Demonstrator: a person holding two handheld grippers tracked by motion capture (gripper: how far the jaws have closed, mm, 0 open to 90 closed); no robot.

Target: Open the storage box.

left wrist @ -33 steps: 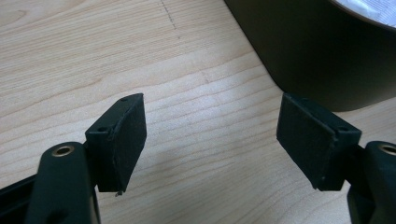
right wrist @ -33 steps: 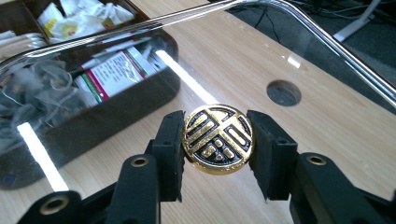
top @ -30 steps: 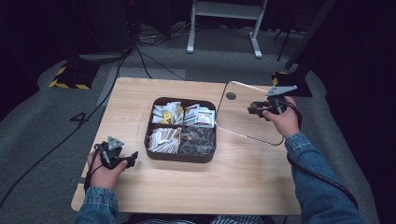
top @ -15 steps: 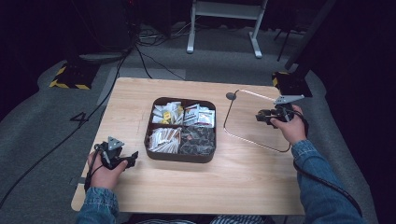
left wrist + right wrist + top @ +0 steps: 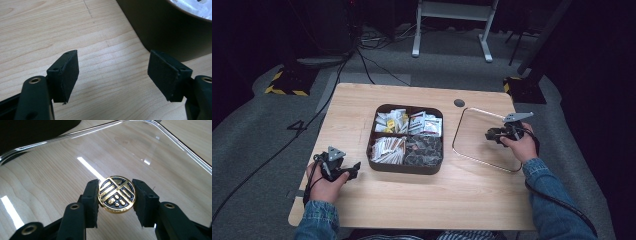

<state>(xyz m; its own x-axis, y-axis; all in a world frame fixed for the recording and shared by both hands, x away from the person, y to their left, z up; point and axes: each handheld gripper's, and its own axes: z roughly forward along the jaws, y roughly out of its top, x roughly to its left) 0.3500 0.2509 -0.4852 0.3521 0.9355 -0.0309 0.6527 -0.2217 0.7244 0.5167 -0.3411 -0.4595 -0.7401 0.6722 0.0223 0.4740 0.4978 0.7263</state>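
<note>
On the wooden worktop (image 5: pixel 422 200), the right gripper (image 5: pixel 117 195) pinches the clear, stiff, slippery, fragile-looking lid (image 5: pixel 477 132) by its gold knob (image 5: pixel 117 194).

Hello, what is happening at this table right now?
A person works with two grippers. The right gripper has its fingers closed on the gold knob of a clear glass lid, which is low over the table, right of the open brown box of packets. The left gripper rests open beside the box, holding nothing.
</note>
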